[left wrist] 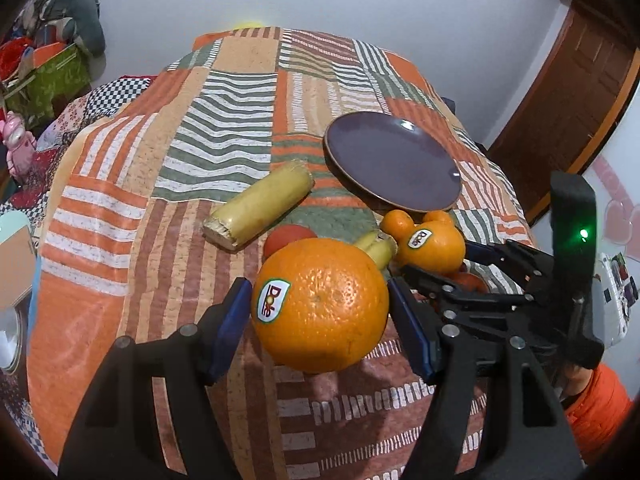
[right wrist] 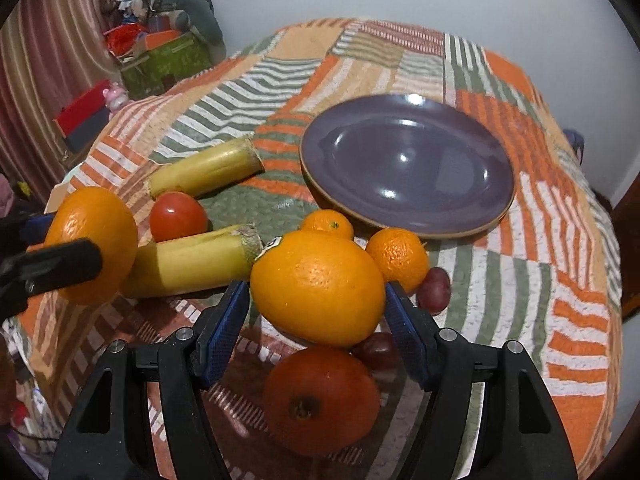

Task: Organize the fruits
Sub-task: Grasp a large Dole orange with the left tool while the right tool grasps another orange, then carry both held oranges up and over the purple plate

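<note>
left gripper (left wrist: 320, 316) fingers clamp an orange (left wrist: 320, 304), lifted | right gripper (right wrist: 316, 312) fingers grip a second orange (right wrist: 318, 286) | empty plate (right wrist: 472, 216) at 1 o'clock of right, nearer it than left

A large orange (left wrist: 320, 304) with a Dole sticker sat low in the centre of the left wrist view, lifted off the cloth. A second stickered orange (right wrist: 318, 288) filled the lower centre of the right wrist view. Behind it lay two mandarins (right wrist: 398, 258), a tomato (right wrist: 178, 216) at centre left, and two yellow cut stalk pieces (right wrist: 204, 168). A red-orange fruit (right wrist: 320, 400) lay at bottom centre, with two dark red grapes (right wrist: 434, 290) to the right. The empty purple plate (right wrist: 408, 164) lay flat, upper right.
</note>
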Motion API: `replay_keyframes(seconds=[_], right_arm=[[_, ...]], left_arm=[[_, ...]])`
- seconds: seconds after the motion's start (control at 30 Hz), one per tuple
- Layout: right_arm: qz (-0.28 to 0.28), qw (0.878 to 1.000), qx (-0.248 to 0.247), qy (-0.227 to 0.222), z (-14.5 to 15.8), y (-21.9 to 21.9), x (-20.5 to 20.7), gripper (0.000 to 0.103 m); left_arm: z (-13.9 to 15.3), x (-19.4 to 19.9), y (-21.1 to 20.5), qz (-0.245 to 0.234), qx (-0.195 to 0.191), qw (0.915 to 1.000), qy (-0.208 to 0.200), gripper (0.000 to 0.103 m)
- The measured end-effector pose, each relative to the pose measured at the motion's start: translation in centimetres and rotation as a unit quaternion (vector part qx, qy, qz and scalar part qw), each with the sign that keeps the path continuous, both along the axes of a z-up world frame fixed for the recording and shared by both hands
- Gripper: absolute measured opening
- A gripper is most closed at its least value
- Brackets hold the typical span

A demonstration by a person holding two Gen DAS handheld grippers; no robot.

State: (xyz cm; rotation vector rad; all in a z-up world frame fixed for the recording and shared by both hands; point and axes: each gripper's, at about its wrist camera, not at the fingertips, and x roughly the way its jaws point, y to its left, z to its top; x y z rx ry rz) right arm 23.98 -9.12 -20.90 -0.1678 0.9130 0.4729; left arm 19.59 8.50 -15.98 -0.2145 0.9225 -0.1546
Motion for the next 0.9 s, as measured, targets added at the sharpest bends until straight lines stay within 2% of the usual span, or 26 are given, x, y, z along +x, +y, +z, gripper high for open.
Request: replay_keyframes(seconds=[0.1,0.4,0.57,0.9], right_arm=[[0.005,1.0,-0.007,-0.007,0.0,0.2,-0.1,0.063],[0.013,1.0,0.018,-0.007,0.4,-0.6,-0.6,0.062],[0.013,1.0,0.015,-0.017,1.0,-0.8,-1.1,0.062],[-0.003,0.998,0.029,-0.055,4.2,-2.8,-0.9,0.062]], left_arm=[[0.0,0.1,-0.1,-0.001,-0.003,1.0,-0.001,0.069],[0.2,0.2,0.0,0.005,0.0,1.0,-0.001,0.069],[0.7,0.4,-0.2,0.005,0.006,0.9999,-0.007,0.069],[3.1,2.4,-2.1,-0.01,0.015,0.9993,-0.032,0.069]])
